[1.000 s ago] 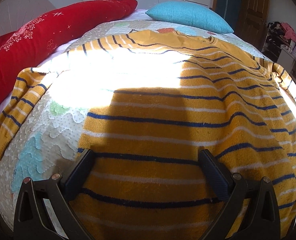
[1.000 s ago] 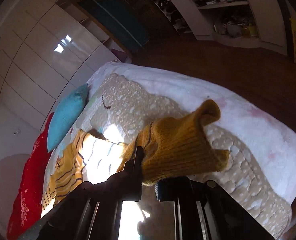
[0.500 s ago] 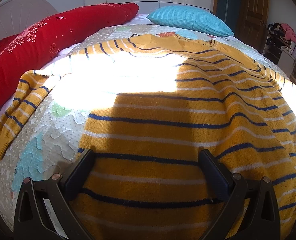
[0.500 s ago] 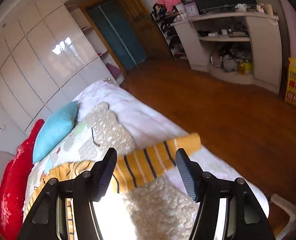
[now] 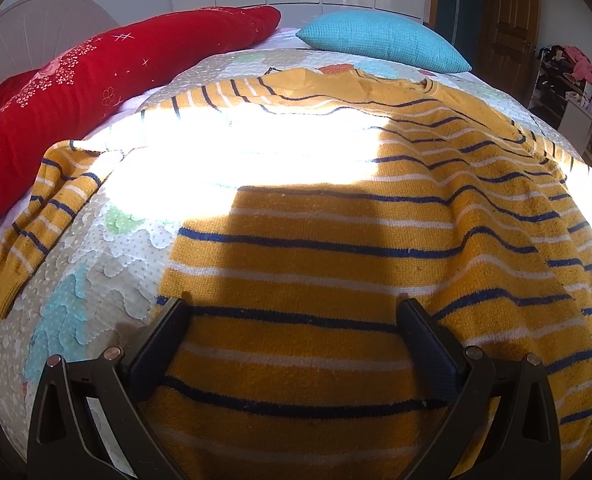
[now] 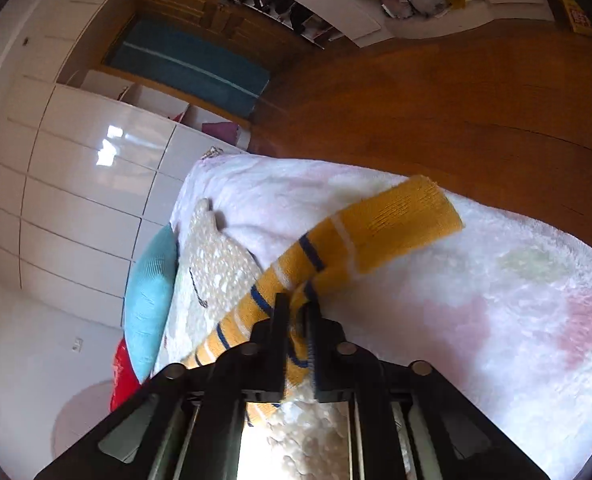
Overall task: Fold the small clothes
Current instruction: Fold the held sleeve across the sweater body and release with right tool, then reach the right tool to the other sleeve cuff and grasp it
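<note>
A yellow sweater (image 5: pixel 335 216) with blue and white stripes lies spread flat on the bed, its neck at the far side. Its left sleeve (image 5: pixel 36 220) lies out to the left. My left gripper (image 5: pixel 292 316) is open and hovers over the sweater's lower hem, holding nothing. My right gripper (image 6: pixel 296 312) is shut on the sweater's right sleeve (image 6: pixel 359 232), gripping it a short way behind the plain yellow cuff, which sticks out beyond the fingers above the bedcover.
A patterned quilt (image 5: pixel 96 264) covers the bed. A long red cushion (image 5: pixel 76 96) lies at the far left and a blue pillow (image 5: pixel 383 40) at the head. The wooden floor (image 6: pixel 455 92), white wardrobes and shelves lie beyond the bed's right edge.
My right gripper held the cuff, opened half a second ago with the sleeve lying on the bed, and has now shut on the sleeve again. My left gripper has hardly moved.
</note>
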`<state>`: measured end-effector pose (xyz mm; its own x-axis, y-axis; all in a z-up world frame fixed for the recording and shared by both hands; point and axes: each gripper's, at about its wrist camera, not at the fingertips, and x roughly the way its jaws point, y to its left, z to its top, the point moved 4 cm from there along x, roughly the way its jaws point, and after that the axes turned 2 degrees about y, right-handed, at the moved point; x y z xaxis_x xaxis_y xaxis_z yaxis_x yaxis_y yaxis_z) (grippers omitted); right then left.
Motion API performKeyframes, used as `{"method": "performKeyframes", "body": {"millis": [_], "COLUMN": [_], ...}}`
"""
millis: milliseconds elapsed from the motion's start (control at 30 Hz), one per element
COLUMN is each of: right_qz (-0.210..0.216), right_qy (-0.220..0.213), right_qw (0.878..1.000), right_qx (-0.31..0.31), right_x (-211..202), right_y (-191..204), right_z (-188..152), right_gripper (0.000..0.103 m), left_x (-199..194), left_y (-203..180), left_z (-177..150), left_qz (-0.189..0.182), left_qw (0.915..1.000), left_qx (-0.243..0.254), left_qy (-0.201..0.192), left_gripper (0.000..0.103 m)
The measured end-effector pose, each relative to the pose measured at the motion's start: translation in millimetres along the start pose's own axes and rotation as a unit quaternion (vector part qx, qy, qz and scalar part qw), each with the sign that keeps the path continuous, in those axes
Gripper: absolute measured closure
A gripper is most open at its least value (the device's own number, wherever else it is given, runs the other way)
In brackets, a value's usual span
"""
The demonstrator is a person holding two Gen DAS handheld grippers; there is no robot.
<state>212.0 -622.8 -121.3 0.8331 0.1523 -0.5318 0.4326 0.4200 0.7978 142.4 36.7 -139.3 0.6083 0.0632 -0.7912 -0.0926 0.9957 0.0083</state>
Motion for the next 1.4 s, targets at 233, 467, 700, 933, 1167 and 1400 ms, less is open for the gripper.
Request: {"method": "performKeyframes", "body": {"millis": [233,467,700,933,1167,1400], "right_qz": [-0.030,0.016,0.038,0.014,-0.040,-0.022], "right_qy": [-0.057,0.034,0.267,0.326,0.221,0.237], "right_qw": [0.988,0.930,0.821,0.769,0.784,0.799], "right_qx": [-0.138,-0.366,-0.503,-0.549,-0.579,-0.553], "right_x": [-54,21,179,191,136,102], "right_y": [113,308,377,325,314,274], "right_z": [1,-137,-396,-484,-395,-380], "right_gripper": [0.096,0.097,0.095,0.070,0.048,0.042], "left_x": [-18,-85,-91,-90,-76,-64], "left_y": [8,48,114,161,169,234], "left_z": [6,-2,-31,-52,-45,-31], "left_qz": [-0.043,-0.072,-0.042,-0.030,-0.017,0.083], "left_qw": [0.9986,0.9930,0.9905,0.9859,0.9862,0.9680], "left_qx": [-0.028,-0.069,-0.117,-0.157,-0.160,-0.234], "left_qy": [0.009,-0.063,-0.059,-0.049,-0.040,-0.034], "left_gripper": [0.000,0.000,0.000,0.000,0.000,0.000]}}
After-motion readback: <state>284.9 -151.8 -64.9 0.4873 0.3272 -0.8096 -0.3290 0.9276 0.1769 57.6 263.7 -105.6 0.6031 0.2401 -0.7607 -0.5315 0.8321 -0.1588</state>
